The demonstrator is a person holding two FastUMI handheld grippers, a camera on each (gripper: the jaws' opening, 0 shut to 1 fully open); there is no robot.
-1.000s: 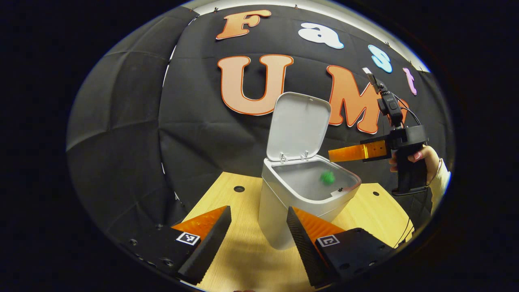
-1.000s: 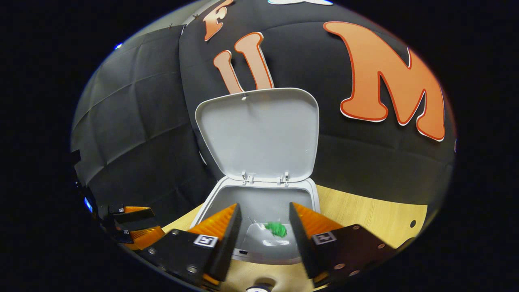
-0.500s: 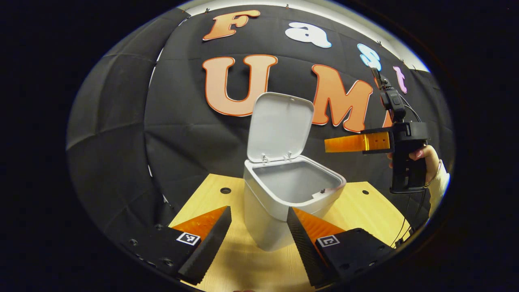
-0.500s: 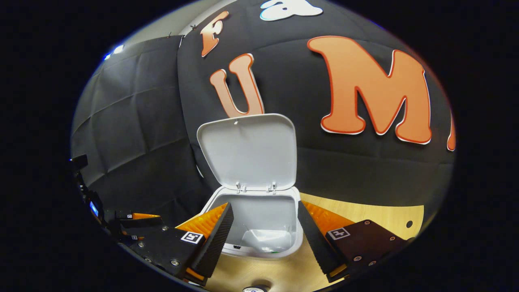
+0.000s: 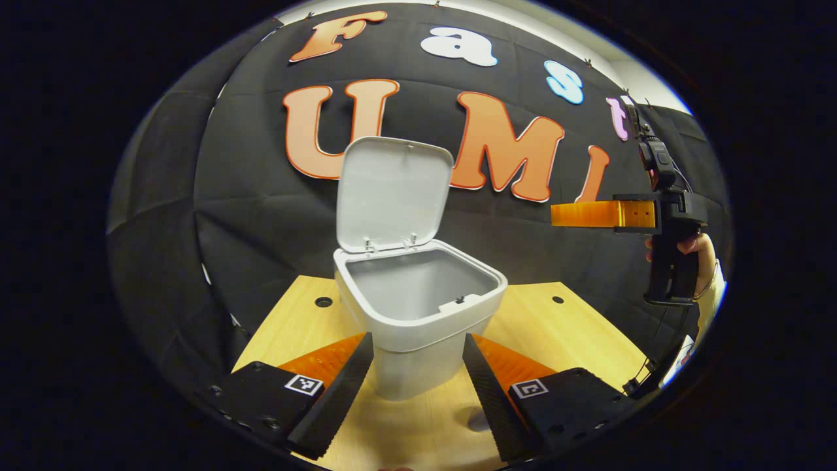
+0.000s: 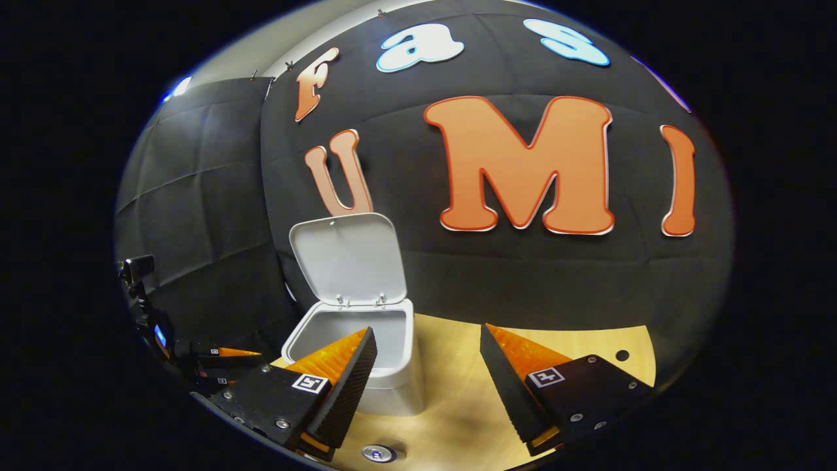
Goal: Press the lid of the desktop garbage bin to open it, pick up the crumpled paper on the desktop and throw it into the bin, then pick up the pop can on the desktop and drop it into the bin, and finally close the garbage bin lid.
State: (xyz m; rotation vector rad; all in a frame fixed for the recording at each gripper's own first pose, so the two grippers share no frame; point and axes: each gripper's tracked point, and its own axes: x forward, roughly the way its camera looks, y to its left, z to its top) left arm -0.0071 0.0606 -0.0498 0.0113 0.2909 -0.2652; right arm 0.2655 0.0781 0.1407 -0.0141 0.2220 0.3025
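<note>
The pale wooden desktop (image 5: 575, 333) carried the white plastic garbage bin (image 5: 418, 327), which stood in the middle with its white hinged lid (image 5: 392, 193) tilted up and back against the far wall. One second earlier a small green crumpled paper was falling into the open bin, and the right gripper hung just over the rim; now the paper was not visible any more inside the bin, so I judge it lay at the bottom and this step was done. The right gripper (image 6: 425, 373) had drawn back to the right and higher, its fingers spread apart and empty. The left gripper (image 5: 418, 379) stayed near the front of the bin, fingers also spread, holding nothing. Near the bottom edge of the right gripper view a small round metal top (image 6: 378, 453) showed, possibly the pop can, which should be taken next.
</note>
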